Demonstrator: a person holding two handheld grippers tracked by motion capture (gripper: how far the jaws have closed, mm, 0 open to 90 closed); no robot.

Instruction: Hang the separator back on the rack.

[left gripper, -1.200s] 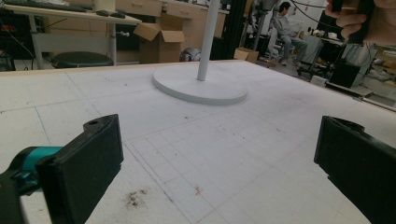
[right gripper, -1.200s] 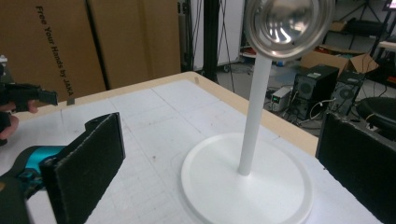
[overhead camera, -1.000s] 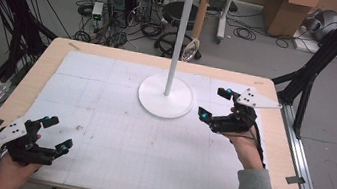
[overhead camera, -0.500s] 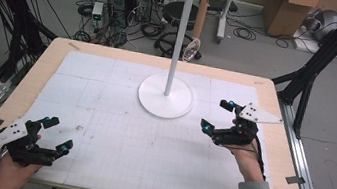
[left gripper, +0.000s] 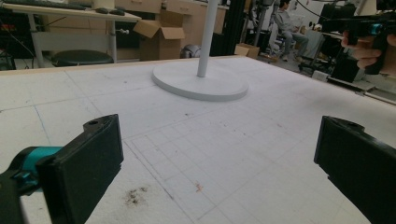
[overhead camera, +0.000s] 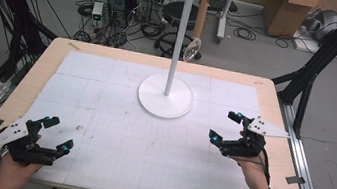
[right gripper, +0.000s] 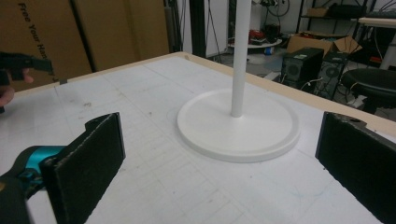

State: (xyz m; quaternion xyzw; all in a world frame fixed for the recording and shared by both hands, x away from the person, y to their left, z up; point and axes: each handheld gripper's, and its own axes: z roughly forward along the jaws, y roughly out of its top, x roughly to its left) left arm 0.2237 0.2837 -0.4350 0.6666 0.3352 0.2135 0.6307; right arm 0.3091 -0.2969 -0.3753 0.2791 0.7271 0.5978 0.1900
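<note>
Two grippers, left gripper (overhead camera: 56, 133) and right gripper (overhead camera: 225, 126), jaws wide, low over table (overhead camera: 125, 68)

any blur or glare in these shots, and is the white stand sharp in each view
High view: even light, no glare, white stand fairly sharp with a faint shadow. Left gripper view: stand sharp, near jaws soft. Right gripper view: mild sheen on the stand's base, jaws slightly blurred.

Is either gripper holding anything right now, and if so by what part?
Nothing is held. The left gripper and the right gripper both have their jaws wide open with nothing between them, apart from the white stand.
</note>
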